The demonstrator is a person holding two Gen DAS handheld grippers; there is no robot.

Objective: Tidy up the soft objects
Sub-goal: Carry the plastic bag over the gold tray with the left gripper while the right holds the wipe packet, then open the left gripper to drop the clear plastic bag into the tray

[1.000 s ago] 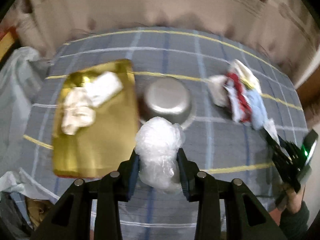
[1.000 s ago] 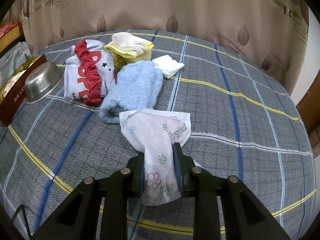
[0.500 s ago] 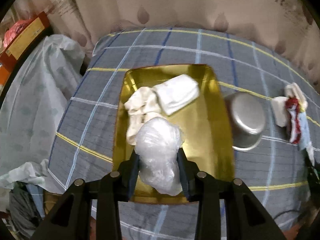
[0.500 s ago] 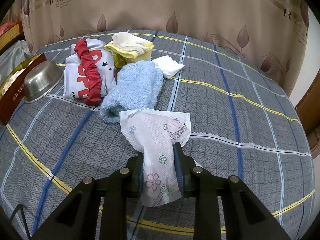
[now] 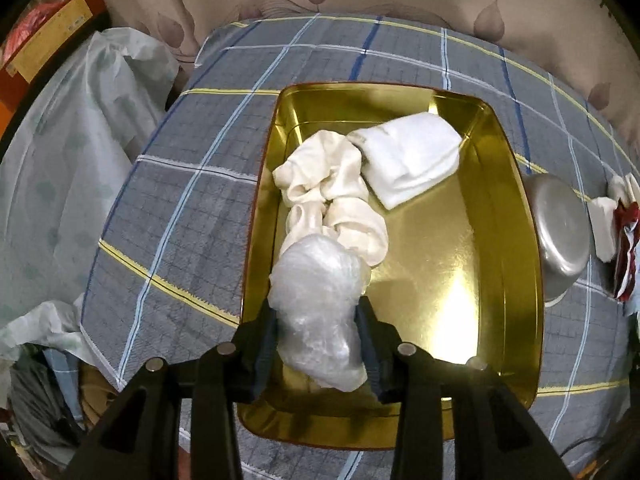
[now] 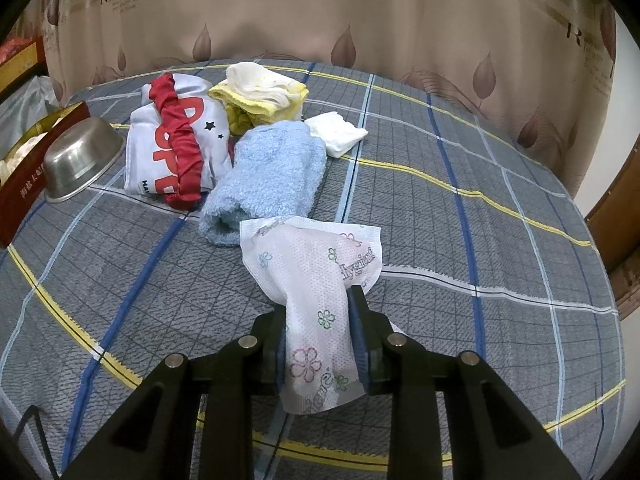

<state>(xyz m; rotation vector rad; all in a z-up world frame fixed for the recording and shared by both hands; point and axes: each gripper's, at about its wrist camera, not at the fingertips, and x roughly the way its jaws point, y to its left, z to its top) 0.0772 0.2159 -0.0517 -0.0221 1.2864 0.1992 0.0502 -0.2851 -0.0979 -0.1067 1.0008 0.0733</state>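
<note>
My left gripper (image 5: 318, 320) is shut on a crumpled clear plastic bag (image 5: 320, 300) and holds it over the near left part of a gold tray (image 5: 516, 216). In the tray lie a cream cloth (image 5: 332, 184) and a folded white cloth (image 5: 412, 156). My right gripper (image 6: 318, 316) is shut on a white flowered tissue pack (image 6: 312, 276) above the plaid table. Beyond it lie a blue towel (image 6: 272, 168), a white-and-red garment (image 6: 176, 144), yellow and white cloths (image 6: 260, 88) and a small white cloth (image 6: 336, 132).
An upturned steel bowl (image 5: 560, 232) sits right of the tray; it also shows in the right wrist view (image 6: 80, 160). A white plastic sheet (image 5: 80, 140) covers things left of the table. A leaf-patterned curtain (image 6: 360, 12) hangs behind. A wooden door edge (image 6: 624, 220) is at right.
My left gripper has carried the plastic bag leftward from in front of the bowl to over the tray. My right gripper with the tissue pack has stayed nearly still.
</note>
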